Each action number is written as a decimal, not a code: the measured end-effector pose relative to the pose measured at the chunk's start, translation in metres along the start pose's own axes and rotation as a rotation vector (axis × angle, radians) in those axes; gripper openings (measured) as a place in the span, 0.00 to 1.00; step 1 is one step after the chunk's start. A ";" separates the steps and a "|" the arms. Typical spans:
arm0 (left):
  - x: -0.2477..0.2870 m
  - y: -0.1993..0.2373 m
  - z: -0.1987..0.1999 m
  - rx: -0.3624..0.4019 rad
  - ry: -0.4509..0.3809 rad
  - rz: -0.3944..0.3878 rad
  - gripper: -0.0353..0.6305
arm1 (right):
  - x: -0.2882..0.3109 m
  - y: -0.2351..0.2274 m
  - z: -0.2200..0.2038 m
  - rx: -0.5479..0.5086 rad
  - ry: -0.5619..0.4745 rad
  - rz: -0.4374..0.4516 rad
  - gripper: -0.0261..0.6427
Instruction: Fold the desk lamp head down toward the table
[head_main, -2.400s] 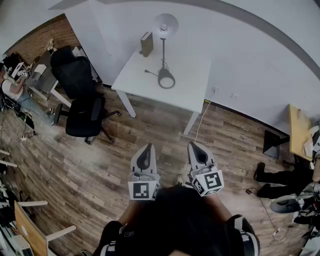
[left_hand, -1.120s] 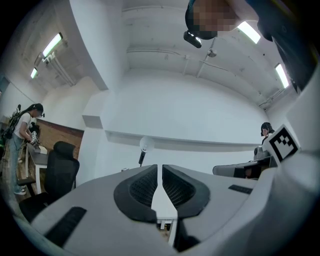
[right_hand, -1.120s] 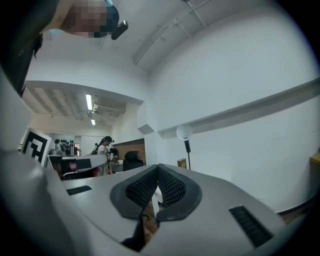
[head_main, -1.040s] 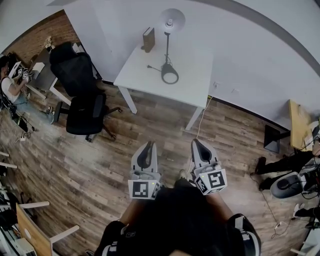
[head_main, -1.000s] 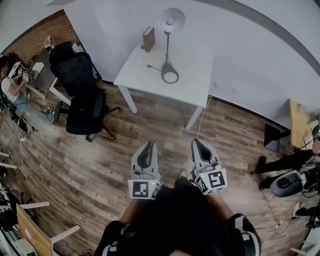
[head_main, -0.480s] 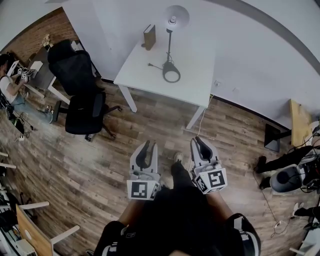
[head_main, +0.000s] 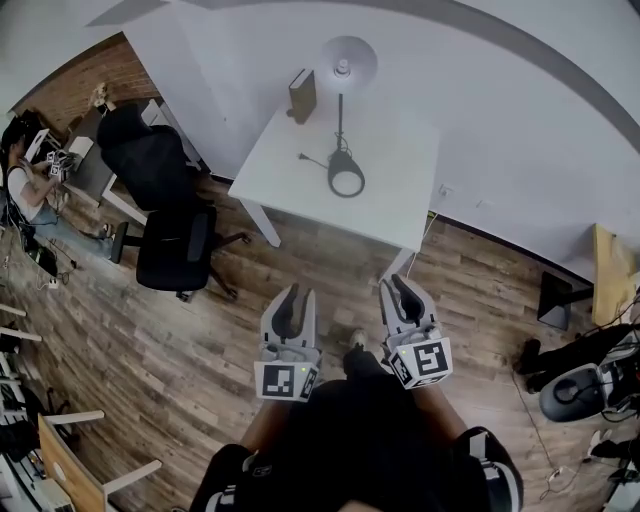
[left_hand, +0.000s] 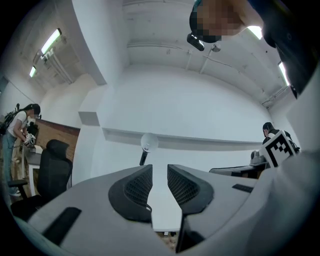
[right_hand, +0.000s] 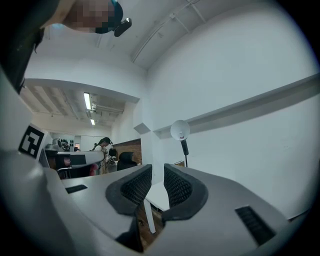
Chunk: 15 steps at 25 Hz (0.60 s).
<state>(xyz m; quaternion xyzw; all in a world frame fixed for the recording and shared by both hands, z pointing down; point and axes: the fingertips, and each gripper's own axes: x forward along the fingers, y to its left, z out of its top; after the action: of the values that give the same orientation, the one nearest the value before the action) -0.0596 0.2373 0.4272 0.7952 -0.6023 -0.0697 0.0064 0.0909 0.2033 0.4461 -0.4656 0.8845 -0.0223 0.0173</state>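
Note:
The desk lamp stands upright on the white table, with a ring base and its round head raised high on a thin stem. Both grippers hover over the wooden floor, well short of the table. My left gripper and right gripper point level toward the table. Their jaws have just been opening and nothing is between them. The lamp head shows above my left gripper in the left gripper view. It also rises beyond my right gripper as the lamp head.
A brown book stands upright near the lamp at the table's back. A black office chair sits left of the table. A person works at a desk far left. A cable hangs off the table's right side.
The table and lamp have come nearer and sit lower in the head view. Both grippers' jaws, shut before, now stand slightly apart.

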 end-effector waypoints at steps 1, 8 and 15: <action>0.012 0.000 0.001 -0.001 -0.002 0.005 0.20 | 0.008 -0.009 0.000 0.003 0.002 0.004 0.18; 0.083 0.001 0.001 0.002 0.004 0.034 0.21 | 0.061 -0.064 0.008 0.005 0.004 0.038 0.20; 0.130 0.000 0.000 0.010 0.009 0.052 0.22 | 0.094 -0.099 0.011 0.011 0.015 0.067 0.20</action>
<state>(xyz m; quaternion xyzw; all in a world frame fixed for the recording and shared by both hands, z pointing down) -0.0248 0.1123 0.4134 0.7798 -0.6229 -0.0630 0.0068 0.1196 0.0693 0.4392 -0.4354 0.8996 -0.0301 0.0139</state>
